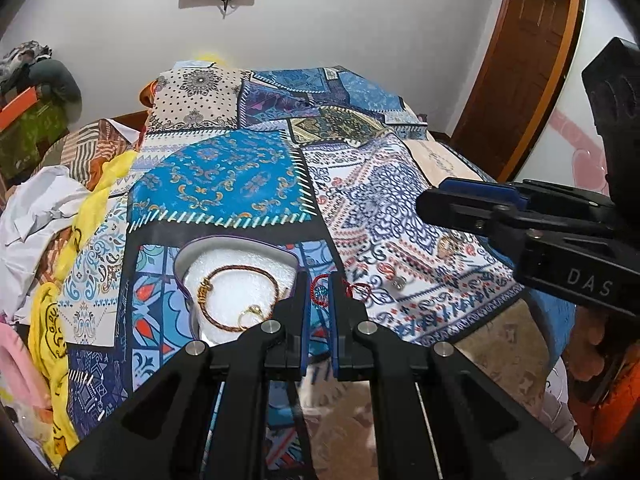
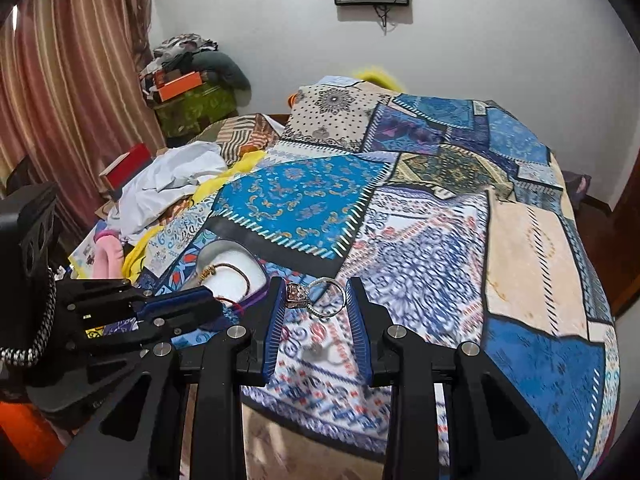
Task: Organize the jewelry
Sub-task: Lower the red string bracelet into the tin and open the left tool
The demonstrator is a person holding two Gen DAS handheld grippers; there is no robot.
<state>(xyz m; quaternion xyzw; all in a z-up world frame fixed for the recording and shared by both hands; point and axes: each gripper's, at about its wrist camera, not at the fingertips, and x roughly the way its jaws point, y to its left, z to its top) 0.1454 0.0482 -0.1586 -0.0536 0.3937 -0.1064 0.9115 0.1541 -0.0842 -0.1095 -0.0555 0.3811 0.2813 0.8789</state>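
Note:
My left gripper (image 1: 321,280) is shut on a red cord bracelet (image 1: 320,290) with a teal charm; a loop of the cord trails out to the right. Just left of it lies an open white-lined jewelry box (image 1: 192,252). Inside are a brown braided bracelet (image 1: 240,270) with a gold charm and a gold ring (image 1: 250,314). My right gripper (image 2: 315,283) is shut on a silver ring (image 2: 326,298) with a rose stone, which spans both pads above the patterned cloth. In the right wrist view the left gripper (image 2: 200,302) sits beside the box (image 2: 230,268).
A patchwork blue cloth (image 2: 304,200) covers the bed. A small silver piece (image 1: 398,282) lies on it near the front edge. Crumpled white and yellow fabric (image 1: 48,200) piles up at the left. A wooden door (image 1: 532,52) stands far right, a curtain (image 2: 60,100) far left.

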